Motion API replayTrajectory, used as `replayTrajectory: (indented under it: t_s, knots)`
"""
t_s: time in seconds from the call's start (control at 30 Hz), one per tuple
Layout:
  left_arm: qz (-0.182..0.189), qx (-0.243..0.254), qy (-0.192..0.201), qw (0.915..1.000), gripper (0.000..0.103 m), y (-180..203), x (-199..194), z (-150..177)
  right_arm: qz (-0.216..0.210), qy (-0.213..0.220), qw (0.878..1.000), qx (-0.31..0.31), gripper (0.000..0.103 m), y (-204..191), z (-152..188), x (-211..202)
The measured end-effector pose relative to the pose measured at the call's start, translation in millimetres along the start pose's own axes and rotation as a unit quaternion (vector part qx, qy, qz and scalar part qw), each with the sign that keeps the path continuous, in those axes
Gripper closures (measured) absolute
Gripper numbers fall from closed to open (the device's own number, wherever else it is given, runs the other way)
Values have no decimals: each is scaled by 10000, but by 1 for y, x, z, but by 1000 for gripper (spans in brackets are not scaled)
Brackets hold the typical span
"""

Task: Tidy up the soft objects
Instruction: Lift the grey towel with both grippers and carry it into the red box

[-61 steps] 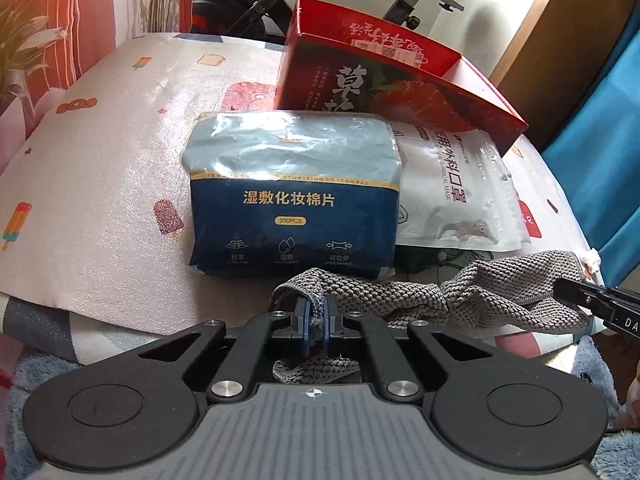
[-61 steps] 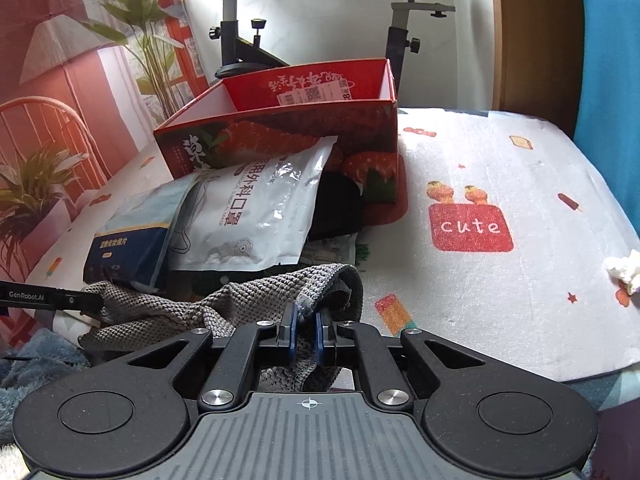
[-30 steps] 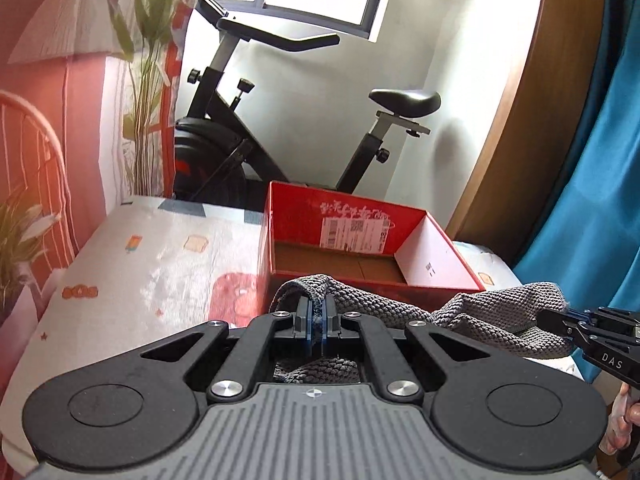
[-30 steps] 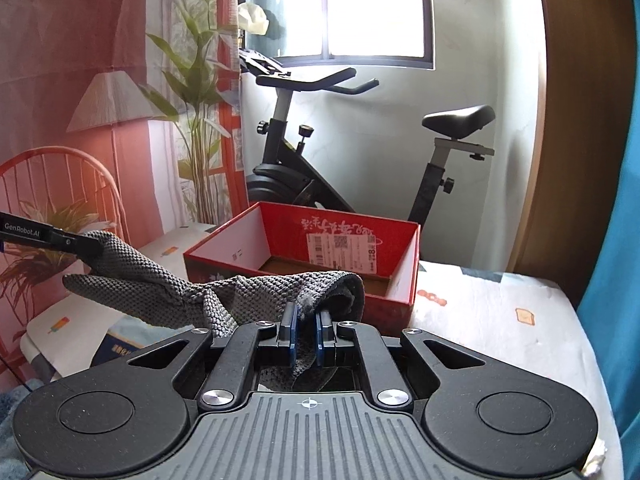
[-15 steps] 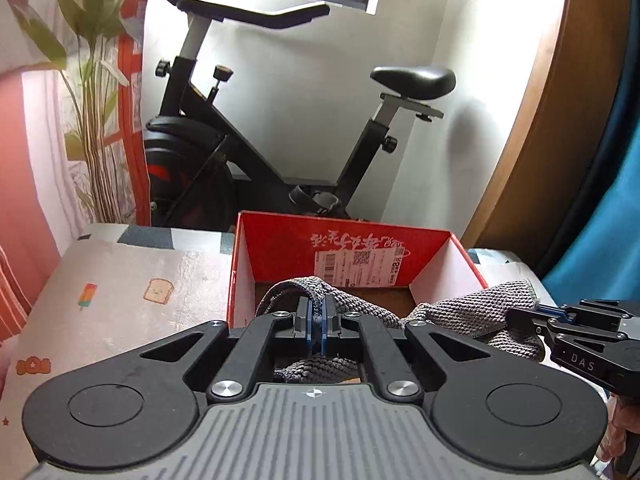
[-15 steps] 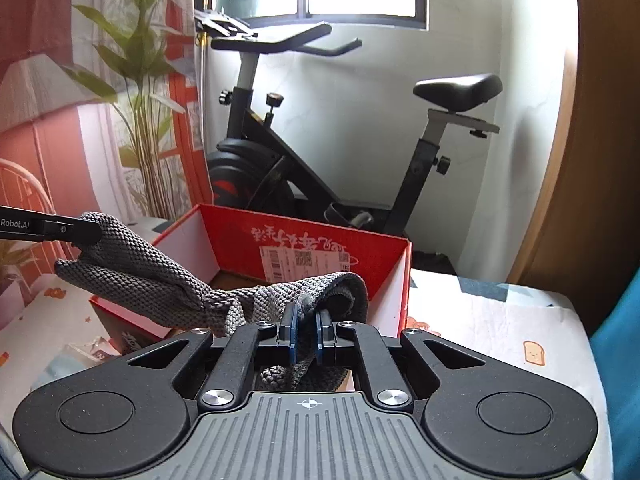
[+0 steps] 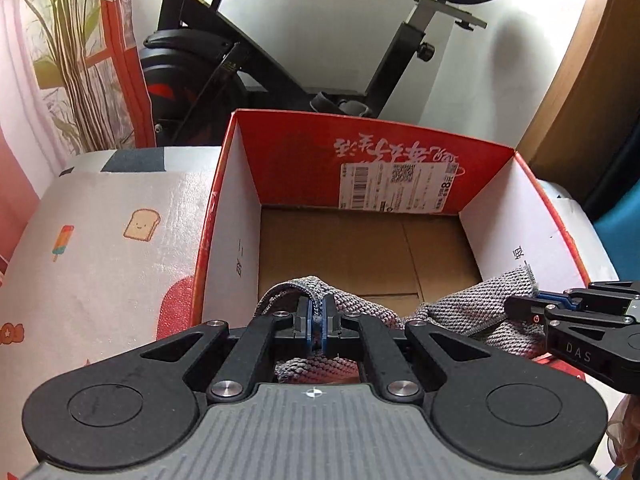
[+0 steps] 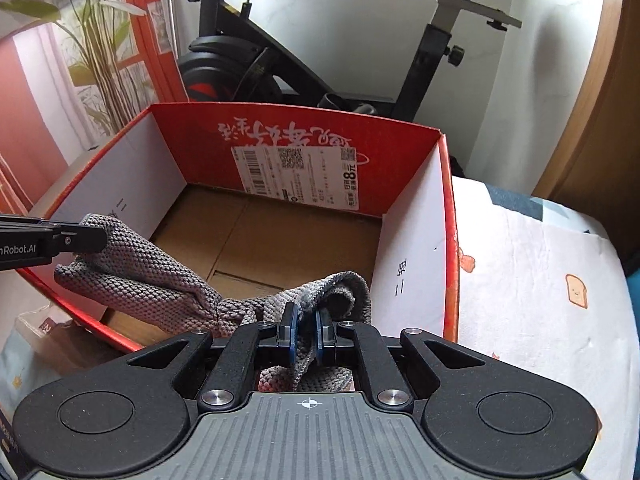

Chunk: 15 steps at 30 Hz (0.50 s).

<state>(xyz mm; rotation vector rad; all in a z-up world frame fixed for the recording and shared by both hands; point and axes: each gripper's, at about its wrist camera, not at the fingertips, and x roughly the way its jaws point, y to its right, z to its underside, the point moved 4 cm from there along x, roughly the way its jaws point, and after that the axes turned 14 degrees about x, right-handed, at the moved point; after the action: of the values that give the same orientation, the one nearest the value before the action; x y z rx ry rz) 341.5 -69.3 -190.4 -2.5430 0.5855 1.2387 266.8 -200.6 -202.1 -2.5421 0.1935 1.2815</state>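
**Grey Cloth Held by Both Grippers Over the Open Red Box**

The left gripper (image 7: 318, 320) is closed on one end of the grey knitted cloth (image 8: 152, 276). Its blue pads (image 7: 307, 322) stand almost together, with a thin fold of fabric pinched between them. More cloth bunches directly below the pads, against the gripper body.

The right gripper (image 8: 306, 334) grips the opposite end of the same cloth. Its pads (image 8: 291, 336) stand slightly apart, and a thicker roll of fabric fills the gap. A loop of cloth curls up just ahead of the fingertips.

The cloth spans from one gripper to the other. In the right wrist view, it runs leftward from the right gripper to the tip of the left gripper at the frame edge. In the left wrist view, it runs rightward to the right gripper, where a hemmed corner stands up near the box's white side wall.

The red cardboard box (image 7: 400, 160) lies directly ahead of both grippers, open at the top. Its brown floor is visible, and a white shipping label (image 8: 296, 176) is stuck on the inner far wall. The cloth hangs over the near part of the box opening; whether it touches the floor cannot be determined from these views.

A patterned table cover (image 7: 100, 240) lies to the left of the left gripper and to the right of the right gripper. An exercise bike (image 8: 248, 60) stands beyond the box.
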Motion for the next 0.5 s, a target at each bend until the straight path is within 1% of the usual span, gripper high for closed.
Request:
replayTrajectory:
  t_s: [0.2,0.3,0.37,0.47,0.5]
  knots:
    - [-5,99,-151,9998,98,1,10,1,194,-178,9996,100,95,8,-4,16]
    - [121,76,-264,9995,98,2,16,3,249,-302,9992,103,95,8,-2,23]
    - [188,74,-318,9993,97,5,19,4,191,-367,9989,209,95,9,-2,26]
    - [121,342,-242,9990,96,10,14,3,215,-377,9987,277,93,9,-1,28]
    - [121,428,-181,9988,94,11,10,2,230,-384,9986,270,92,9,0,28]
